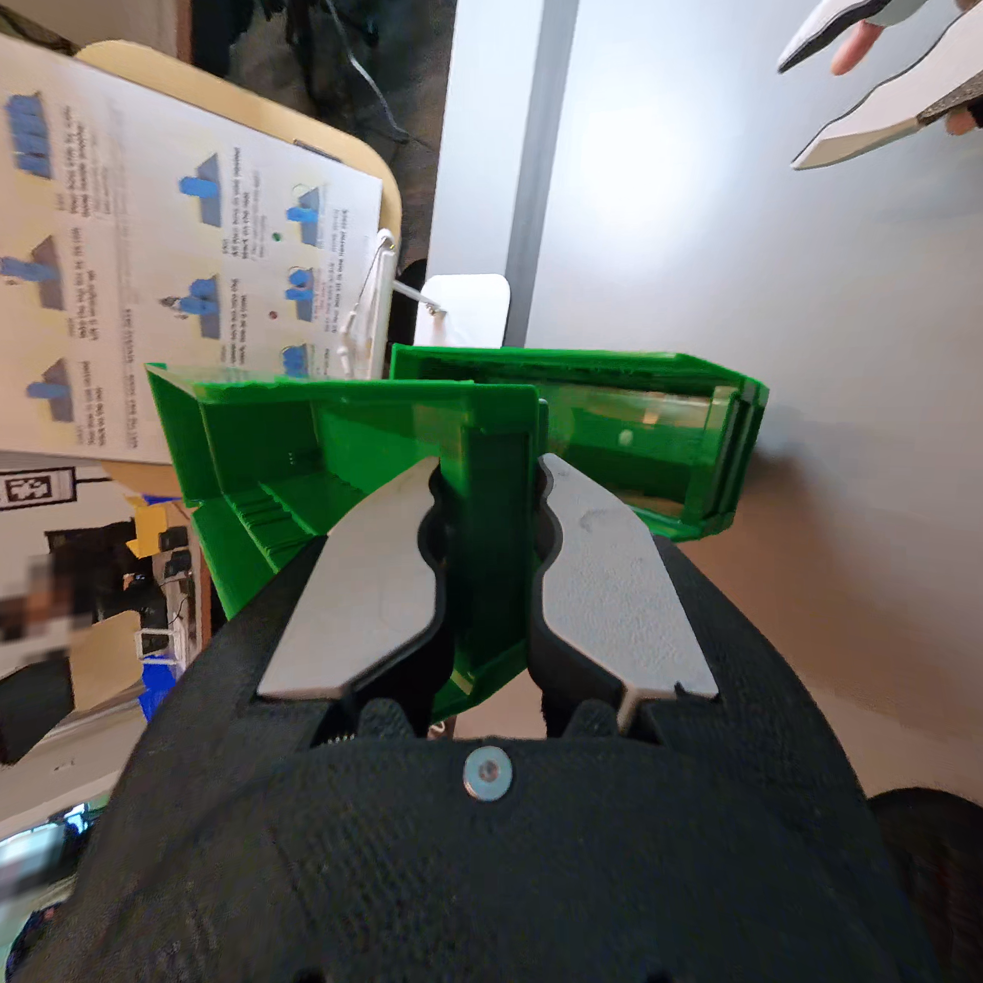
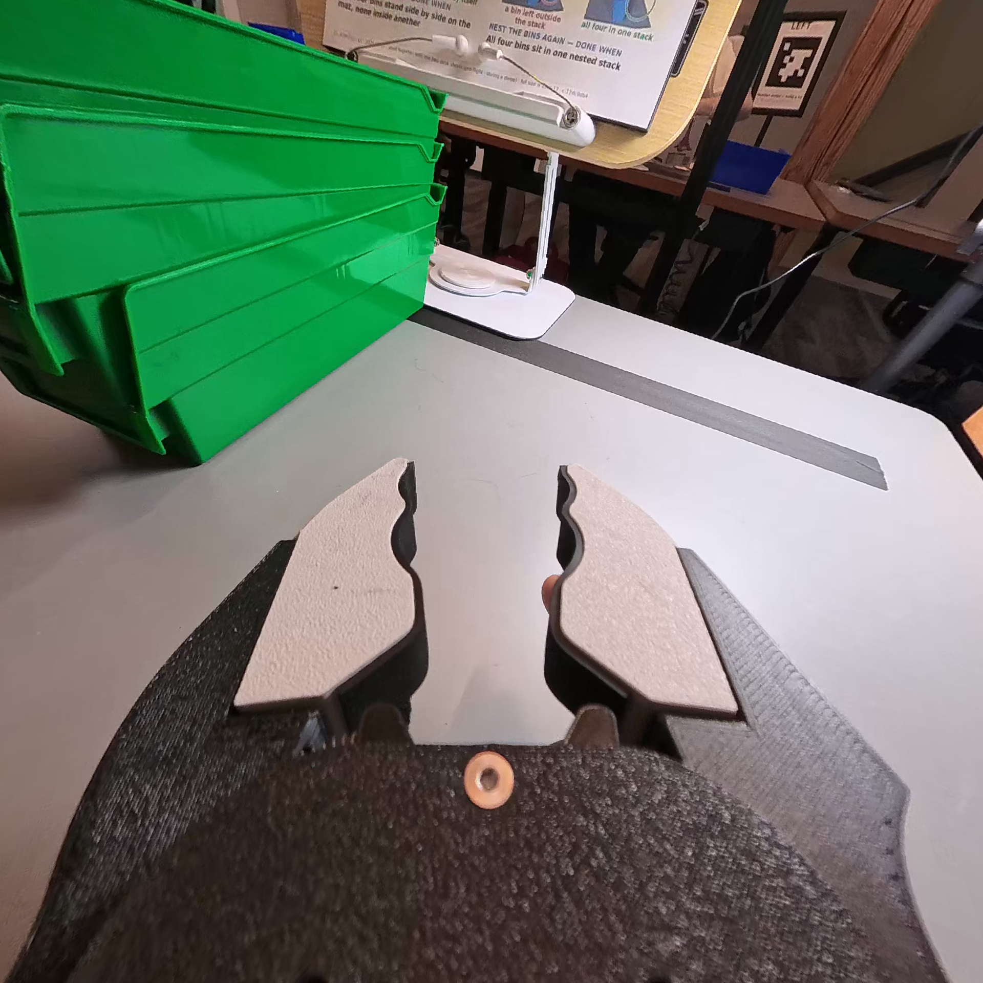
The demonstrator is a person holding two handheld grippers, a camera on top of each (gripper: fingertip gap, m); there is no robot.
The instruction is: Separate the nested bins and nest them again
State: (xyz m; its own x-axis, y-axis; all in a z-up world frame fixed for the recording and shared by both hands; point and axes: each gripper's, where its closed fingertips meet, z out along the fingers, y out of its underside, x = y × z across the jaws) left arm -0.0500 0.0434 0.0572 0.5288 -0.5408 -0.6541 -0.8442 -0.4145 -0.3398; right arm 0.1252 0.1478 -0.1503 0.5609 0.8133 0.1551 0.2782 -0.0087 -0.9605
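Observation:
Several green plastic bins (image 2: 239, 239) stand nested at the left of the grey table (image 2: 585, 425), their rims fanned apart, the upper ones tilted up. In the left wrist view my left gripper (image 1: 489, 463) is shut on the end wall of one green bin (image 1: 298, 478) and holds it tilted against the rest of the stack (image 1: 665, 452). My right gripper (image 2: 485, 471) is open and empty, low over the table, to the right of the bins and apart from them. It also shows in the left wrist view (image 1: 790, 114), at the top right.
A white stand (image 2: 500, 303) at the table's far edge carries a wooden board with a printed instruction sheet (image 2: 532, 42), right behind the bins. A dark strip (image 2: 691, 409) runs across the table. Desks, blue bins and cables lie beyond the edge. Some 30 cm of space lies between my two pairs of fingers.

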